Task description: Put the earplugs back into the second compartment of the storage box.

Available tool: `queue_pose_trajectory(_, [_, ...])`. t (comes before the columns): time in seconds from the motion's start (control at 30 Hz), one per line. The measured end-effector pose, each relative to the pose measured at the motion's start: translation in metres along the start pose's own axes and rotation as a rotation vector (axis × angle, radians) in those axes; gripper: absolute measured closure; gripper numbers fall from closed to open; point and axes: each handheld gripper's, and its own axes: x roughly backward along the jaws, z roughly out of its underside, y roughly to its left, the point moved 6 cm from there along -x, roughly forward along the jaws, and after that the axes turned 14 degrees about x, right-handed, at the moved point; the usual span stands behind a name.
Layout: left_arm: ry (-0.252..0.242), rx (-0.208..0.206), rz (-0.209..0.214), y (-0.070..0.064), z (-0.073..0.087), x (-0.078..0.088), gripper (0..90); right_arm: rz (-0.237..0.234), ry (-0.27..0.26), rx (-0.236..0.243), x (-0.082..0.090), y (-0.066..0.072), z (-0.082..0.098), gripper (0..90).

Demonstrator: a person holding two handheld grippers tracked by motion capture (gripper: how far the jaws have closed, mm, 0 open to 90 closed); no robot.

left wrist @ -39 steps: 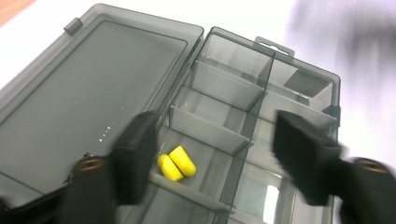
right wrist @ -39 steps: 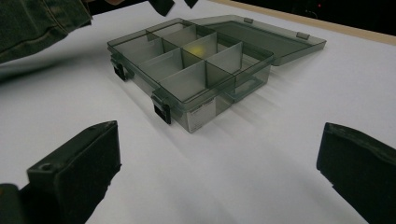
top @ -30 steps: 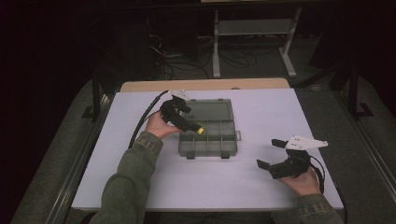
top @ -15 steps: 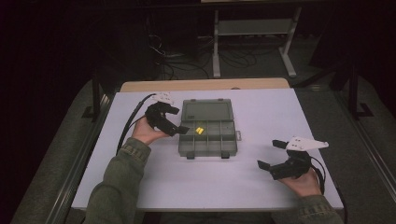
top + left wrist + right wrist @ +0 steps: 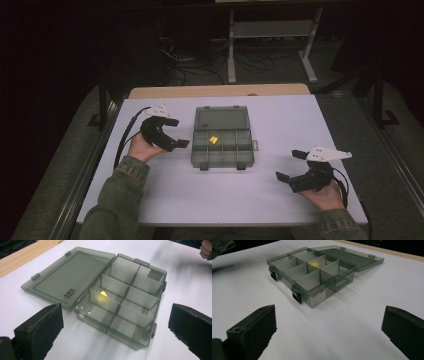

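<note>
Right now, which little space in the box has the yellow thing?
The second space in the row beside the lid, counting from the left claw, holds the yellow thing; the others look empty.

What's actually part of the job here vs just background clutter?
In the job:
organizer box, lid open
yellow piece in one compartment
left gripper, open
right gripper, open

Just lying about:
wooden board behind the table
metal stand and cables on the floor

Probably a lab or workshop, though the dim surroundings hide much: a white table (image 5: 280,200) in a dark room, loose cables (image 5: 200,67) and a metal stand (image 5: 272,32) behind it.
</note>
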Motion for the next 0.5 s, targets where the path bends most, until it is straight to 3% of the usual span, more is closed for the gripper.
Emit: queue_pose_trajectory(0.5, [-0.050,-0.002,-0.030,-0.001,0.028,0.027,0.0,0.002,0.001,-0.001,0.000,0.000,0.000,0.0])
